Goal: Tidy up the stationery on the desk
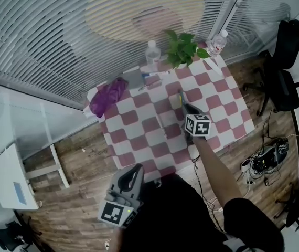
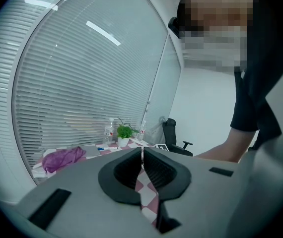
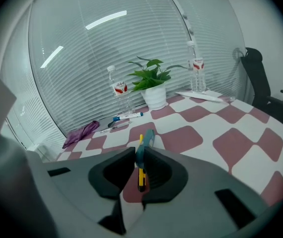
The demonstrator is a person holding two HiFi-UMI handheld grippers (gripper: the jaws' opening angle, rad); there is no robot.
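right gripper point(image 3: 140, 155) clamped on teal-and-yellow cutter point(image 3: 145, 139), over the middle of the checked table point(image 1: 139, 135), well in from every edge | left gripper point(image 2: 142, 155) jaws together, nothing between, off the near edge | marker point(image 1: 155, 74), plant point(image 1: 182, 49) along far edge, purple cloth point(image 1: 109, 95) at far-left corner

The teal-and-yellow cutter point(image 3: 140, 155) is sitting edge-on between the pressing jaws of the right gripper point(image 1: 185, 108), its front end poking out past them over the checked desk point(image 1: 139, 133). A white marker point(image 3: 127, 116) with a blue cap is lying flat near the desk's far edge, with a thin pen point(image 3: 112, 127) lying just beside it.
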